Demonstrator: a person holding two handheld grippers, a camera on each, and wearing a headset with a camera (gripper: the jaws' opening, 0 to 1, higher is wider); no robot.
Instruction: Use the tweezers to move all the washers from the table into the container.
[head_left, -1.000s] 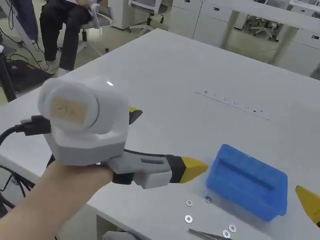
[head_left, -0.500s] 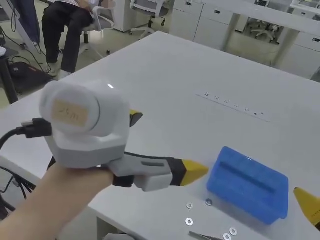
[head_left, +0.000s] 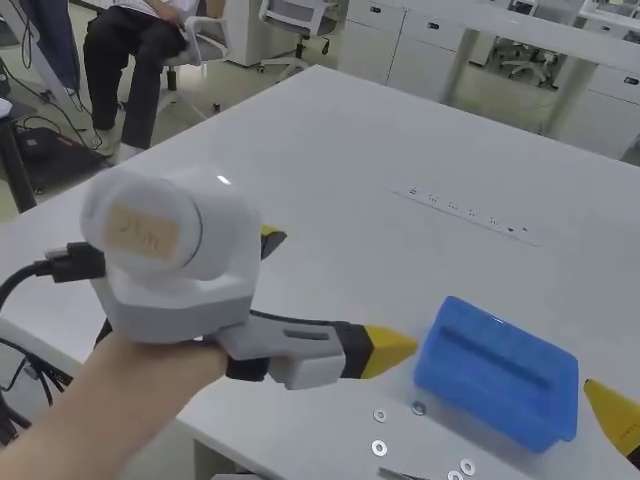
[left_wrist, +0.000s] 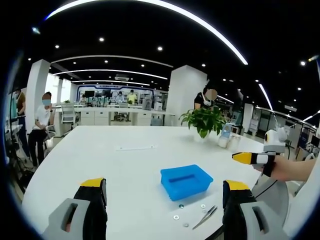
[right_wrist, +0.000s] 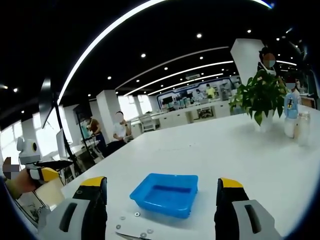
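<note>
Above the white table (head_left: 330, 170), the left gripper (left_wrist: 164, 184) and right gripper (right_wrist: 162, 183) hovered with jaws spread wide and empty, framing the blue container (left_wrist: 186, 181) ahead, while the tweezers (left_wrist: 206, 216) and loose washers (left_wrist: 176, 217) lay just before it, nearer the jaws.

Open-plan office, white desks (head_left: 560, 28), swivel chairs (head_left: 288, 14)

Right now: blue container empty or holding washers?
Empty: blue container shows bare blue inside in the right gripper view; washers lie beside it on the table.
</note>
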